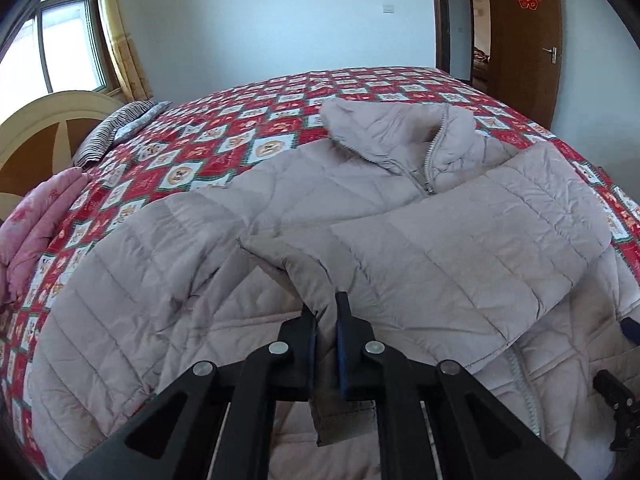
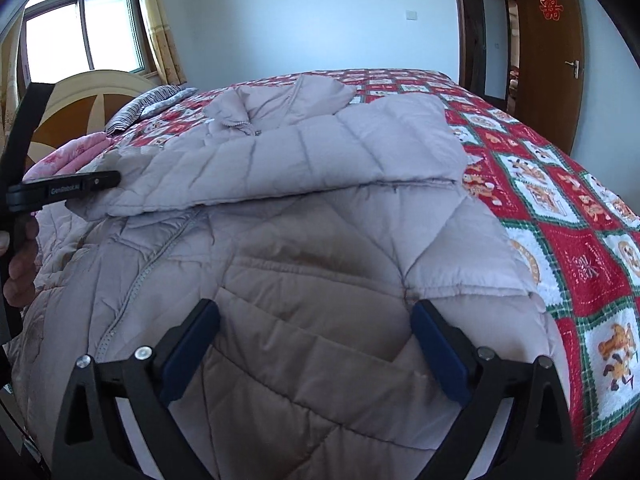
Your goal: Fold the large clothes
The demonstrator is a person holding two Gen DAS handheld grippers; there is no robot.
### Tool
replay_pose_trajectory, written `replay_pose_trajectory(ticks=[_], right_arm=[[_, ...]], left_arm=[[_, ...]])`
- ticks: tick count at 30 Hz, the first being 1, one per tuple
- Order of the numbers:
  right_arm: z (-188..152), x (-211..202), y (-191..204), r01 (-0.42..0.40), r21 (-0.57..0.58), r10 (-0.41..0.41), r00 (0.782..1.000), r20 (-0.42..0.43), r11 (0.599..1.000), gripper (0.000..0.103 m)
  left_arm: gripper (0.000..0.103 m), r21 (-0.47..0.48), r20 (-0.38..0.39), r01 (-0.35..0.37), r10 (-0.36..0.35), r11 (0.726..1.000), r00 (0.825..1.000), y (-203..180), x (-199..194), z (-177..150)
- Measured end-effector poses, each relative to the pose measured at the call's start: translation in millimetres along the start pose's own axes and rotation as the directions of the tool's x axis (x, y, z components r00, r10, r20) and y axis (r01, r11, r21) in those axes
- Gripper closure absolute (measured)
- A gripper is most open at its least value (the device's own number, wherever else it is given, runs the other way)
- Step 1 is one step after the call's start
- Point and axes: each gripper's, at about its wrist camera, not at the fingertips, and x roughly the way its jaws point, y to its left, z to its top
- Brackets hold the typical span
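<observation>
Across the red, white and green patchwork bedspread [image 1: 224, 136] lies one pale beige quilted puffer jacket [image 1: 168, 280], its long axis running from the collar in the upper middle of the frame down to the hem at the bottom edge, one sleeve [image 1: 480, 240] folded across the chest. Two black grippers are at work. The left gripper [image 1: 326, 316] has clamped its blue pads onto the sleeve's cuff. The right gripper [image 2: 316, 320] hovers spread wide over the lower front panel, gripping nothing. Only the right wrist view shows the hand [image 2: 18, 268] at its left edge.
</observation>
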Motion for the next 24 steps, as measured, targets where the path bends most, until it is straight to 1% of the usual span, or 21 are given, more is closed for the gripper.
replay_pose_trajectory(ticks=[1,3,5,6,8,9,10,11,12,13,14,15,16,17,18,19,21,22,24], right_arm=[[0,2,1,0.002,-0.006,-0.002,1.000,-0.008,1.000,0.000],[-1,7,4,0.013,-0.026,-0.014,0.999,-0.030,1.000,0.000],[-1,10,7,0.028,-0.041,-0.030,0.998,-0.047,0.999,0.000],[-1,11,7,0.030,-0.044,-0.032,0.998,-0.054,0.999,0.000],[2,7,4,0.017,-0.041,-0.020,0.997,-0.073,0.999,0.001],[5,0,0,0.011,-0.026,-0.013,0.997,-0.072,1.000,0.007],[8,-7,-3,0.003,-0.011,-0.004,0.998,-0.066,1.000,0.013],[12,-15,-7,-0.007,0.002,0.007,0.998,-0.055,1.000,0.014],[17,-25,-13,-0.009,0.017,0.009,1.000,-0.029,1.000,0.016],[24,-36,-19,0.006,0.029,-0.007,1.000,0.008,1.000,0.021],[32,-44,-24,0.034,0.035,-0.036,0.999,0.038,0.999,0.023],[41,-49,-29,0.060,0.043,-0.062,0.996,0.057,0.997,0.026],[51,-49,-34,0.076,0.052,-0.079,0.994,0.072,0.996,0.027],[59,-47,-35,0.082,0.060,-0.087,0.993,0.084,0.995,0.029],[71,-41,-37,0.090,0.065,-0.096,0.991,0.095,0.994,0.035],[83,-31,-40,0.095,0.069,-0.101,0.990,0.097,0.993,0.038],[103,-5,-43,0.077,0.077,-0.084,0.992,0.094,0.994,0.043],[111,8,-45,0.079,0.079,-0.087,0.991,0.101,0.994,0.044],[122,37,-44,0.090,0.073,-0.095,0.993,0.068,0.993,0.044]], left_arm=[[0.096,0.005,0.000,-0.005,0.005,1.000,1.000,3,1,-3],[0.096,0.006,0.002,-0.019,0.019,1.000,1.000,10,4,-8],[0.095,0.010,0.020,-0.012,0.012,1.000,1.000,11,6,-12],[0.092,0.011,0.016,-0.021,0.021,1.000,1.000,11,8,-13],[0.091,0.006,0.007,-0.040,0.040,0.999,0.999,12,10,-14],[0.089,0.003,0.008,-0.043,0.043,0.999,0.999,13,7,-13],[0.085,0.007,0.016,-0.050,0.050,0.999,0.999,14,3,-13],[0.081,0.017,0.030,-0.073,0.072,0.997,0.997,15,-2,-12],[0.066,0.027,0.053,-0.099,0.097,0.995,0.994,17,-8,-12],[0.047,0.033,0.086,-0.128,0.125,0.991,0.988,19,-16,-11],[0.037,0.030,0.128,-0.158,0.153,0.987,0.980,21,-24,-10],[0.019,0.019,0.168,-0.178,0.172,0.984,0.971,22,-32,-8],[0.015,0.005,0.208,-0.179,0.174,0.984,0.962,23,-40,-5],[0.015,-0.005,0.241,-0.164,0.161,0.986,0.957,22,-45,-2],[0.015,-0.003,0.252,-0.148,0.144,0.989,0.957,17,-45,3],[0.015,0.008,0.244,-0.146,0.139,0.989,0.960,11,-41,8],[0.015,0.027,0.226,-0.141,0.131,0.990,0.965,-2,-30,18],[0.015,0.039,0.217,-0.131,0.120,0.991,0.969,-9,-24,22],[0.015,0.083,0.178,-0.130,0.114,0.988,0.977,-23,-5,27]])
